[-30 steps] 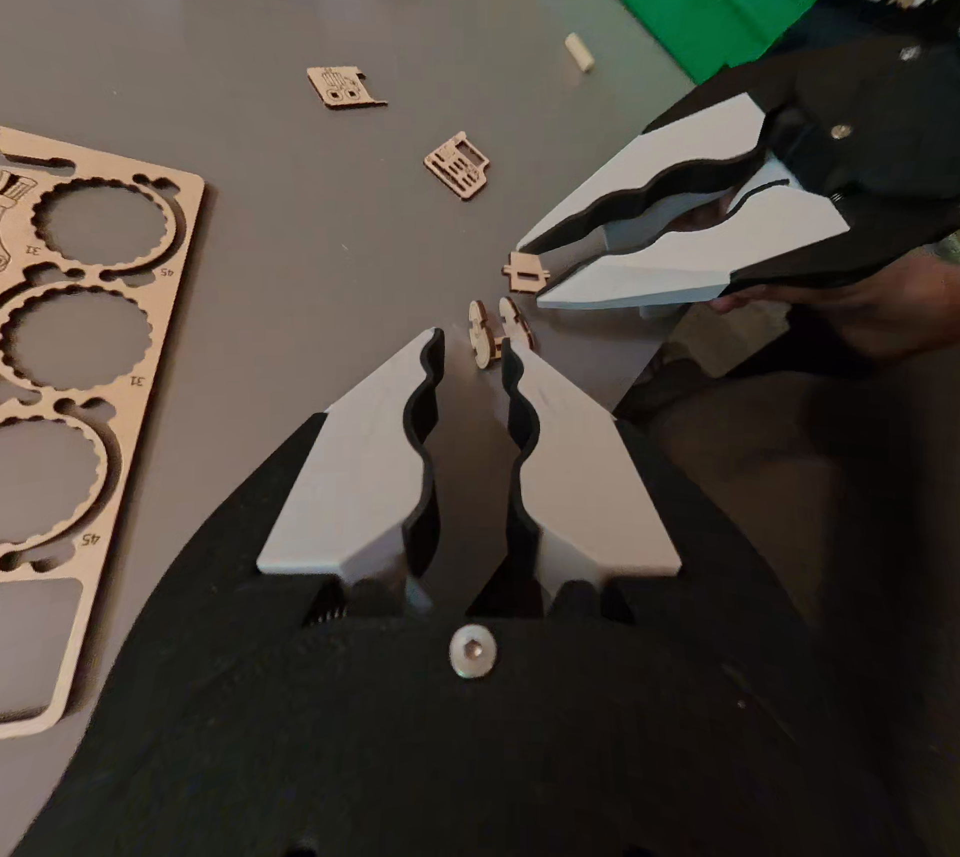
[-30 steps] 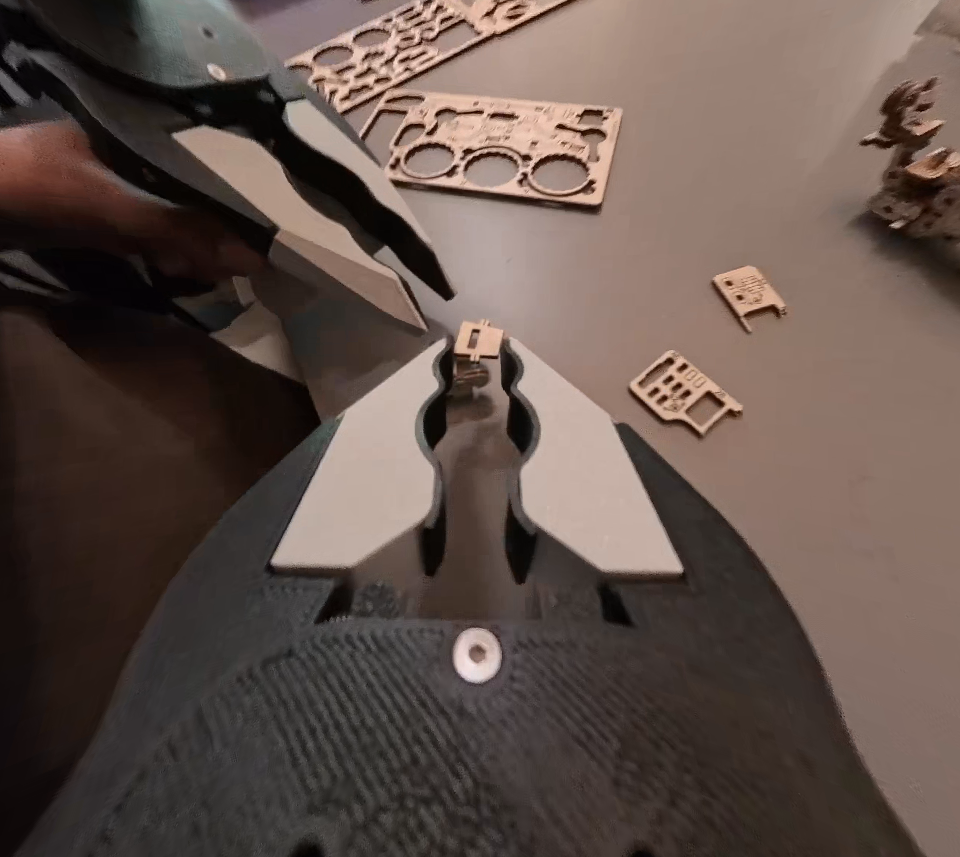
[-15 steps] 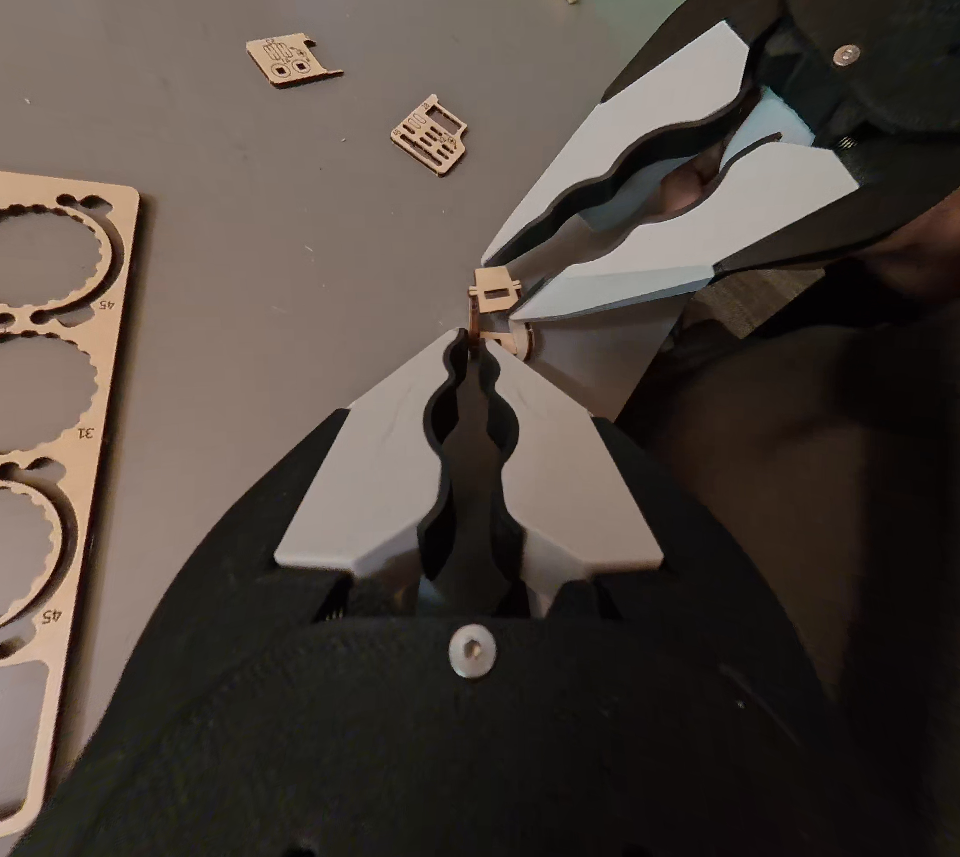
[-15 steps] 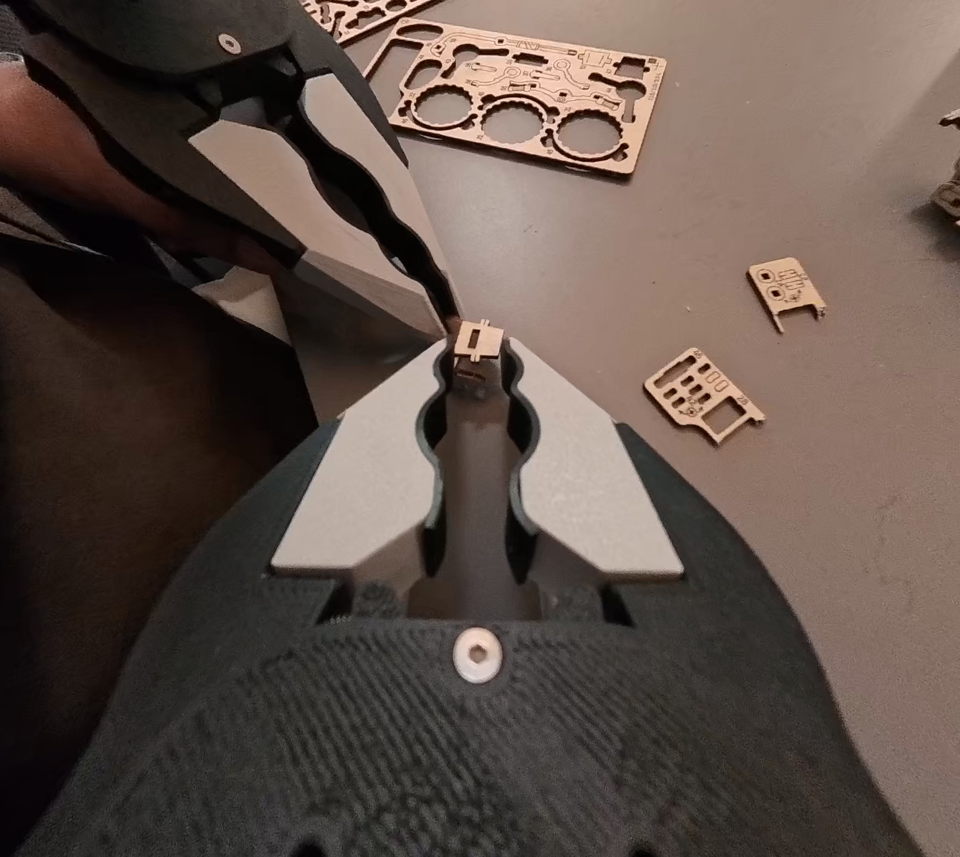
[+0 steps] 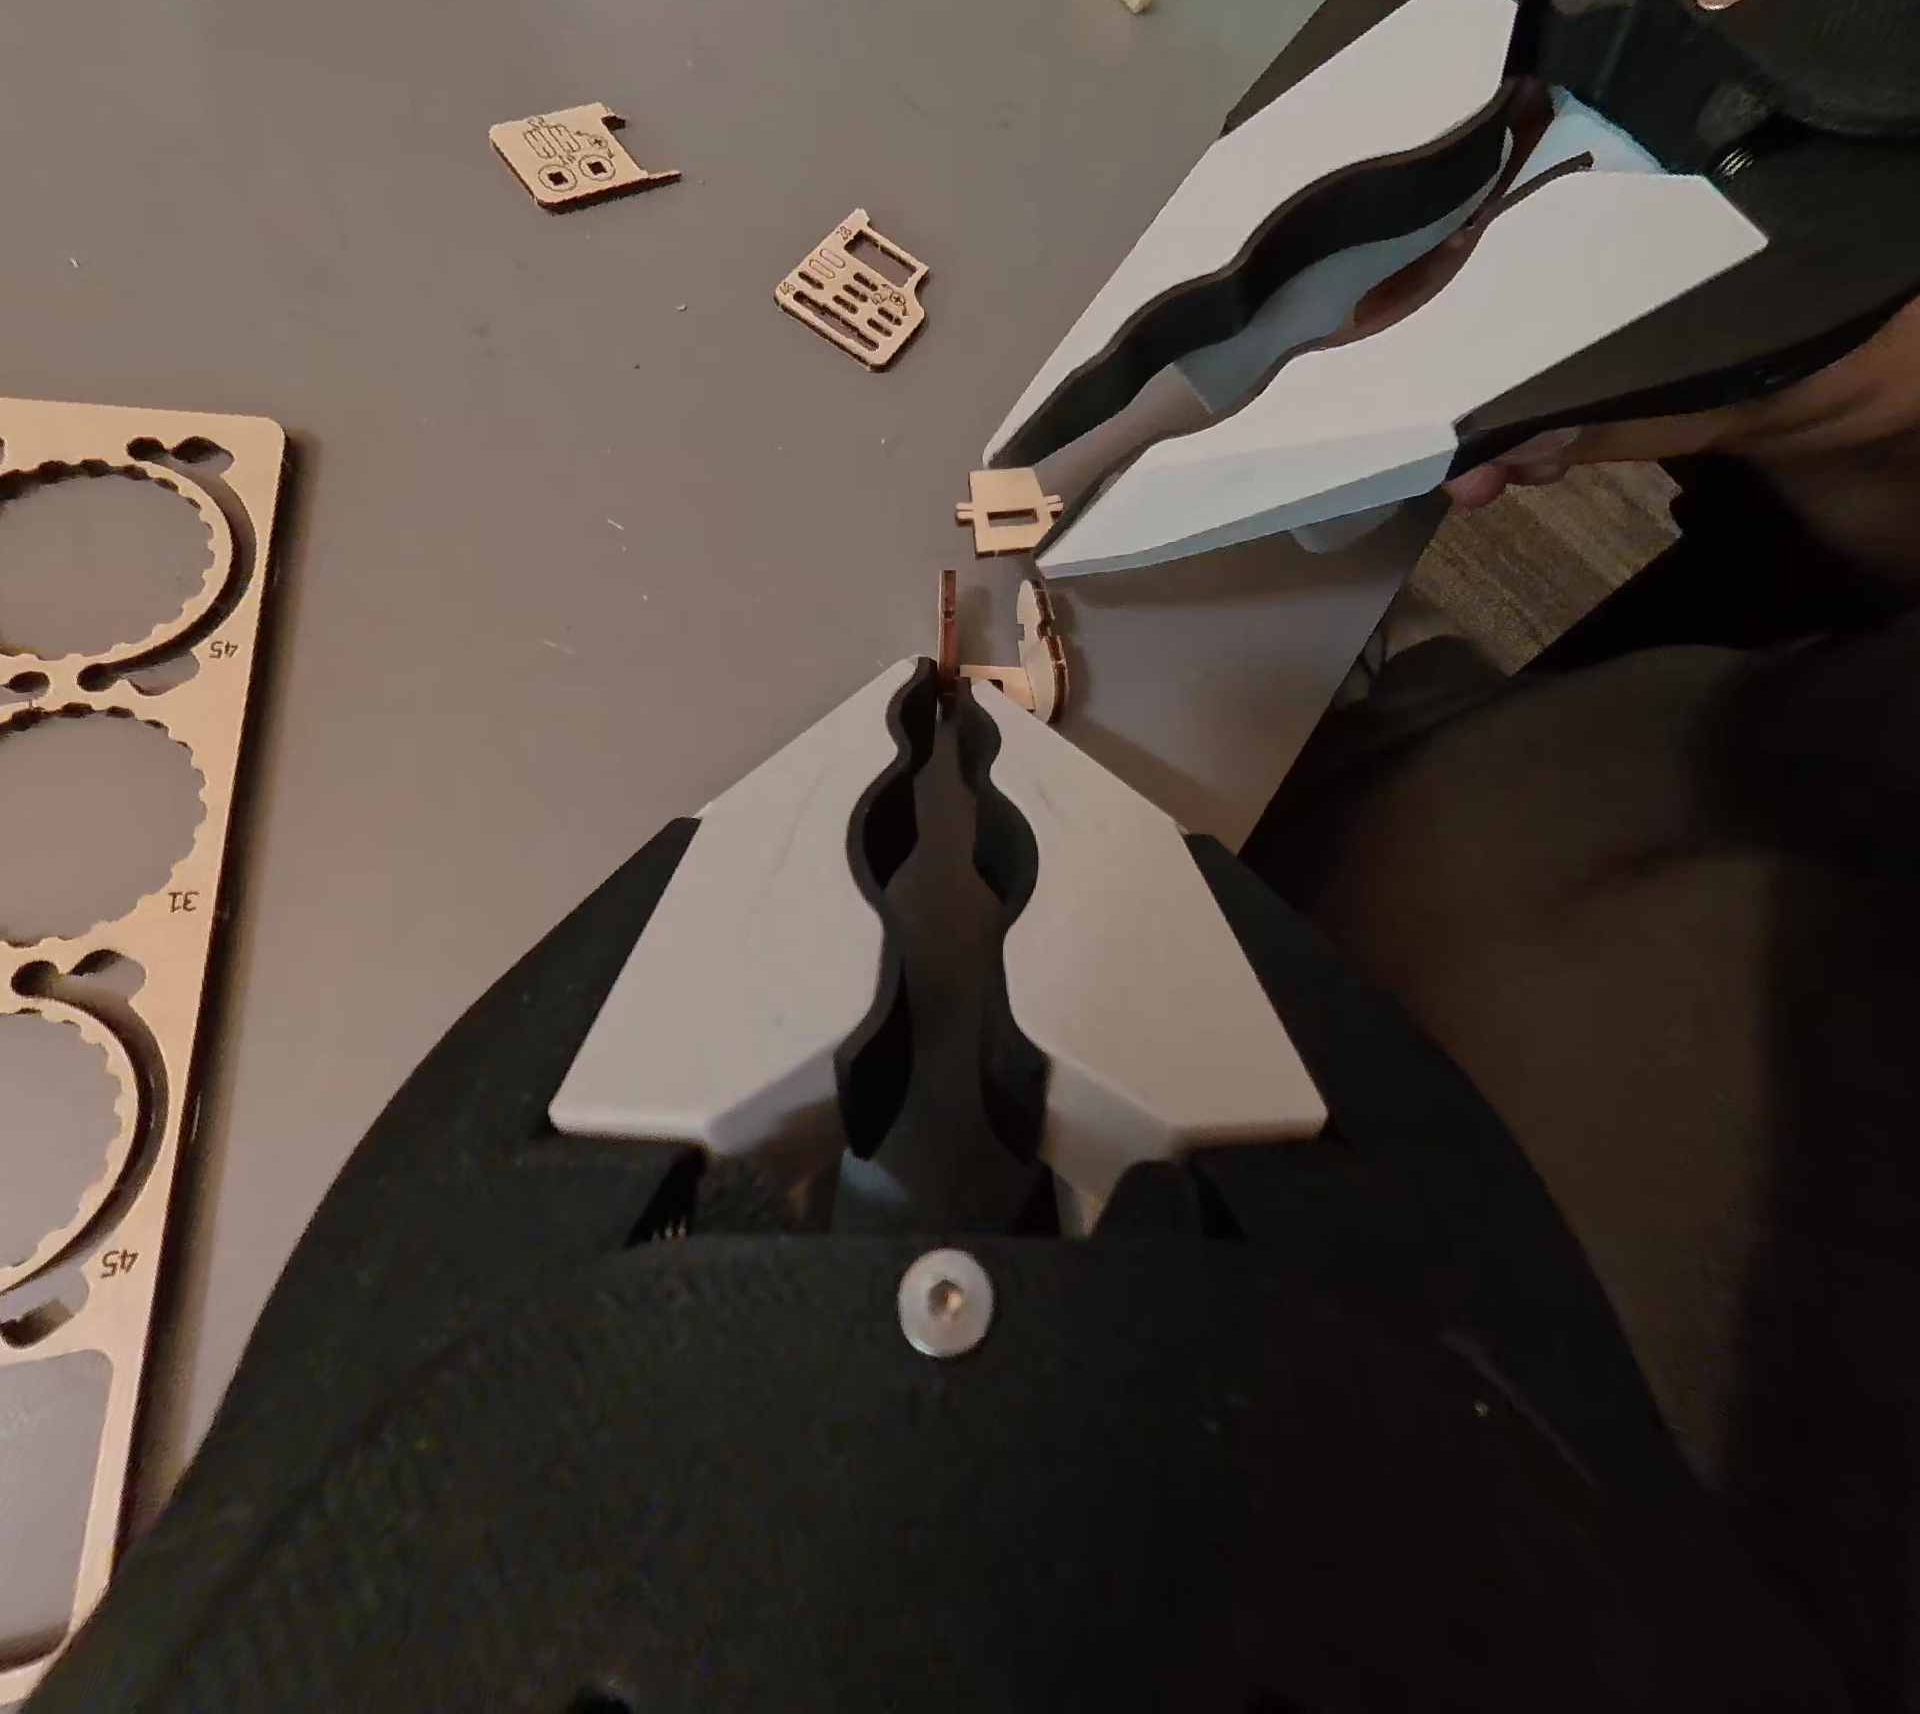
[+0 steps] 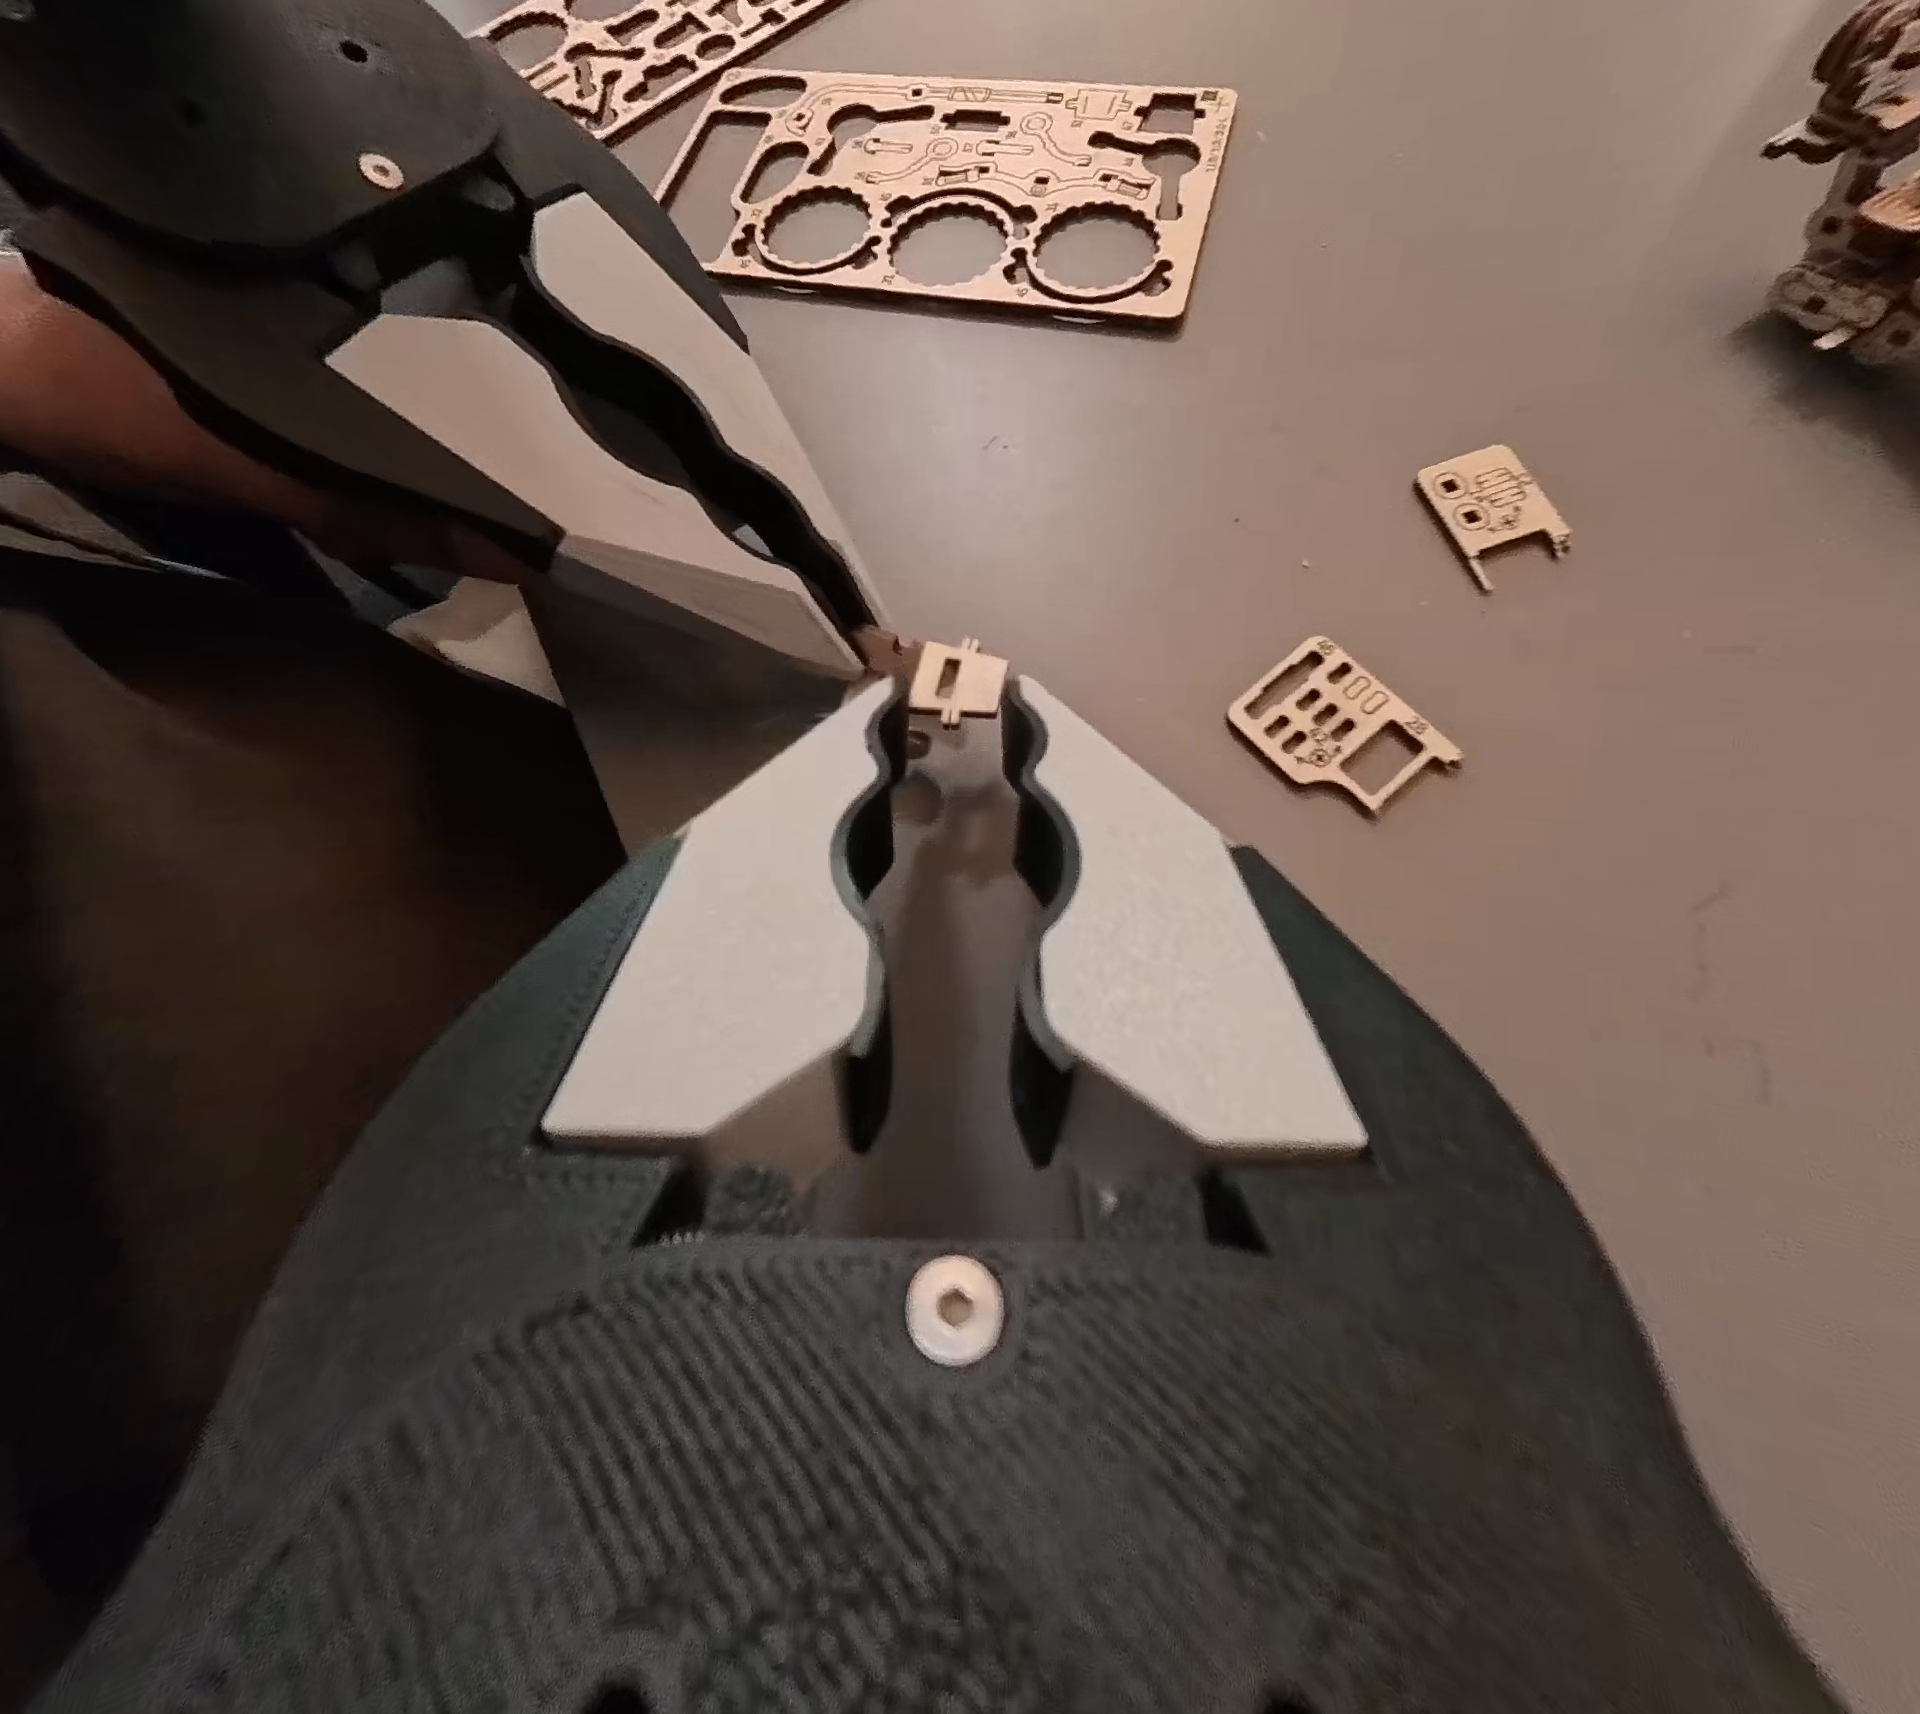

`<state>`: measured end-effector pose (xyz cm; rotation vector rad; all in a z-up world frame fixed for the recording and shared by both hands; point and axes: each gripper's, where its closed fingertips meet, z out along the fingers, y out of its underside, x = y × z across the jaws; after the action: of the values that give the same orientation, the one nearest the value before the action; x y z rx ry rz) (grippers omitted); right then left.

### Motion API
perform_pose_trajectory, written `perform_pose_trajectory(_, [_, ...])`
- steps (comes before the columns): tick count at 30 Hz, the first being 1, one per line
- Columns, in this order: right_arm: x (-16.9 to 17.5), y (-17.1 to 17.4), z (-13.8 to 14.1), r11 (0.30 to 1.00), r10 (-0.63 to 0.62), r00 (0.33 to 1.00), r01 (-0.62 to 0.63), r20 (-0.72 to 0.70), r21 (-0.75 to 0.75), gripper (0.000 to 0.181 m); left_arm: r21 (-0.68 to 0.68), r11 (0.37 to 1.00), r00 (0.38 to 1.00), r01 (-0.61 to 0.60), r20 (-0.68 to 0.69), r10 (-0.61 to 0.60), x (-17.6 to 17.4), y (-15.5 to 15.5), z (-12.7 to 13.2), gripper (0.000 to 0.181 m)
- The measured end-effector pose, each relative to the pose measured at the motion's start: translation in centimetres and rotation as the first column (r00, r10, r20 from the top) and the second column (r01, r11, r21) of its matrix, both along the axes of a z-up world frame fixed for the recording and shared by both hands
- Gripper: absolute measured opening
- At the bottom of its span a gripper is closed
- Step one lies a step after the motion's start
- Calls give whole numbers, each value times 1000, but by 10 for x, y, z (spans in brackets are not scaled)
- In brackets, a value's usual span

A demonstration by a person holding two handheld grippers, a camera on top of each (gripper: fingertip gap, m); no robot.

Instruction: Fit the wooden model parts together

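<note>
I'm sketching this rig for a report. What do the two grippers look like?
Both match: the left gripper and right gripper each have a black textured printed body with a silver screw, and two light grey wedge-shaped fingers lined with wavy black pads.

Engraved part numbers on wooden sheet (image 5: 125,833); not reproduced.

Small slotted wooden tab (image 5: 1006,513) sits just above a two-disc wooden piece (image 5: 1023,651).

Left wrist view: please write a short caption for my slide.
Left tool pinches a two-disc wooden part; right tool brings a slotted piece close above the grey table.
</note>
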<state>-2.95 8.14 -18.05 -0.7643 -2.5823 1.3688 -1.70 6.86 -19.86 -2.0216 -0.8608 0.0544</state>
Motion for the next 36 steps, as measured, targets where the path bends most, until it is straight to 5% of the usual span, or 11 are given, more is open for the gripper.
perform_pose_trajectory(36, [7, -12, -10, 999, -1, 999, 0, 40, 33, 16, -24, 1000, 999, -19, -40, 18, -5, -1, 0, 1])
